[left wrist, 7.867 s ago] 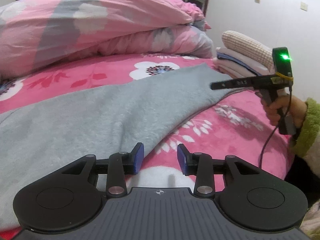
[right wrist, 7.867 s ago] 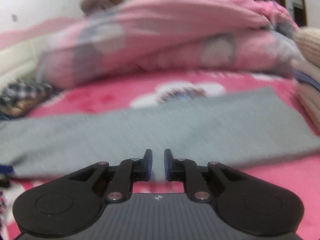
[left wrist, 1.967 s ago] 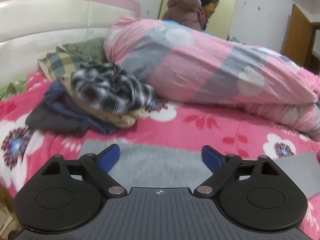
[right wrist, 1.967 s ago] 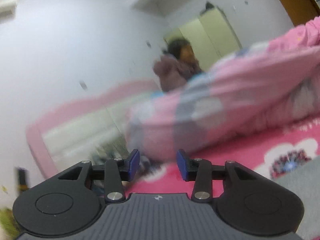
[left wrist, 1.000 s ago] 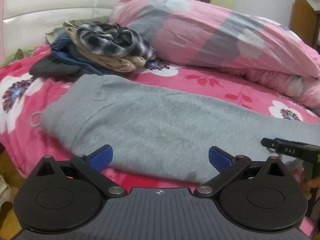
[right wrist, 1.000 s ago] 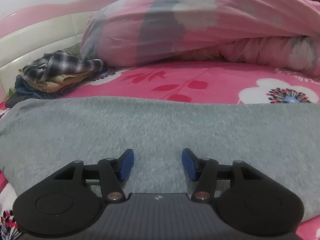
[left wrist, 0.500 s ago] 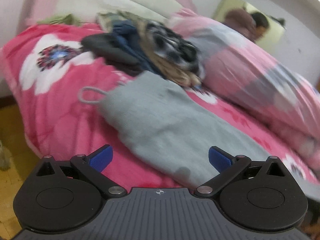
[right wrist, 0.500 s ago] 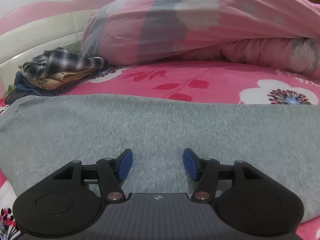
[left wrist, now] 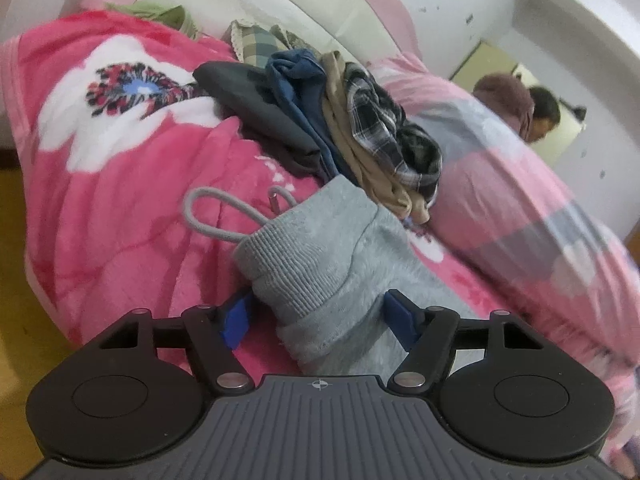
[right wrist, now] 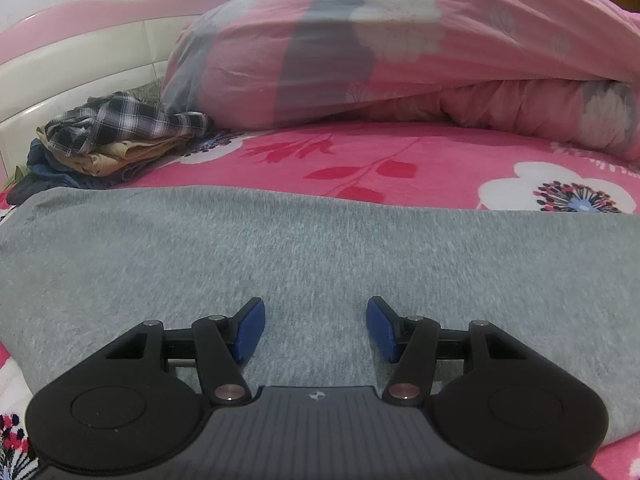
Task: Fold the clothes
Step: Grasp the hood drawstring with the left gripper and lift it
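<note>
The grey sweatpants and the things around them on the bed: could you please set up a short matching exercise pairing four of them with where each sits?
Things:
1. ribbed waistband
2. drawstring loop
3. plaid shirt
4. right gripper

Places:
A. top of the clothes pile
B. lying on the pink blanket, beside the waistband
C. between the open left gripper fingers
D. open, over the middle of the grey sweatpants

Pairs: 1-C, 2-B, 3-A, 4-D

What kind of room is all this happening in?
Most likely a bedroom: a bed with a padded headboard, a pink floral blanket and a bulky pink duvet. Grey sweatpants lie spread across it, beside a heap of unfolded clothes.
</note>
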Demonstrator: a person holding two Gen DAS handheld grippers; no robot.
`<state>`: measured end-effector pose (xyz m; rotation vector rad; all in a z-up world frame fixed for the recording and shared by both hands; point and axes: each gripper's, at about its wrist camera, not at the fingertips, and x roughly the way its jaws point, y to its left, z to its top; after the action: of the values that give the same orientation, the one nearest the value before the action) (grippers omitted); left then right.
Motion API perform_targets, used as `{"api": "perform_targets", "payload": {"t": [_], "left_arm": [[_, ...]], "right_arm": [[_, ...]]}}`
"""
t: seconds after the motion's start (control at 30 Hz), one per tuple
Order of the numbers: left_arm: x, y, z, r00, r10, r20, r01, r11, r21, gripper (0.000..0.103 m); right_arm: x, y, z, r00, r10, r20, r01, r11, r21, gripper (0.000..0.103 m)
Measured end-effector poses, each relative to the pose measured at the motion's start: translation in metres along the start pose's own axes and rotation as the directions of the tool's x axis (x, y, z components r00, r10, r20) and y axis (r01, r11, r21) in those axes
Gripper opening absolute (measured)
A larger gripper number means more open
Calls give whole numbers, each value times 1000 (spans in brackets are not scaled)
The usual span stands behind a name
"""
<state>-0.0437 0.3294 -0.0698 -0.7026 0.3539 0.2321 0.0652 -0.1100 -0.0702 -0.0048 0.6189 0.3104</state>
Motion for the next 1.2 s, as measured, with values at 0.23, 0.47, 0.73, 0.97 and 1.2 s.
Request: {"api": "perform_targets", "payload": {"t": [0.23, 0.47, 0.73, 0.97, 1.2], "left_arm": [[2, 9, 1, 998, -16, 63, 23, 993, -116, 48], [-10, -30, 5, 987, 1, 161, -12, 998, 62, 34], [-23, -147, 1, 957, -201, 208, 104, 911, 400, 30], [-13, -249, -72, 937, -343, -65, 296, 684, 667, 31], [1, -252, -117, 864, -341, -372, 503, 636, 585, 55]], "right_arm": [[0, 0, 0, 1000, 0, -1, 0, 1000, -5, 60], [-1, -1, 0, 1000, 7, 2, -7, 1000, 1, 60], [-3, -8, -1, 999, 39, 17, -40, 998, 45, 60], [-6, -27, -2, 992, 114, 46, -119, 981, 151, 60], [-5, -56, -7, 973, 213, 93, -232, 924, 304, 60]]}}
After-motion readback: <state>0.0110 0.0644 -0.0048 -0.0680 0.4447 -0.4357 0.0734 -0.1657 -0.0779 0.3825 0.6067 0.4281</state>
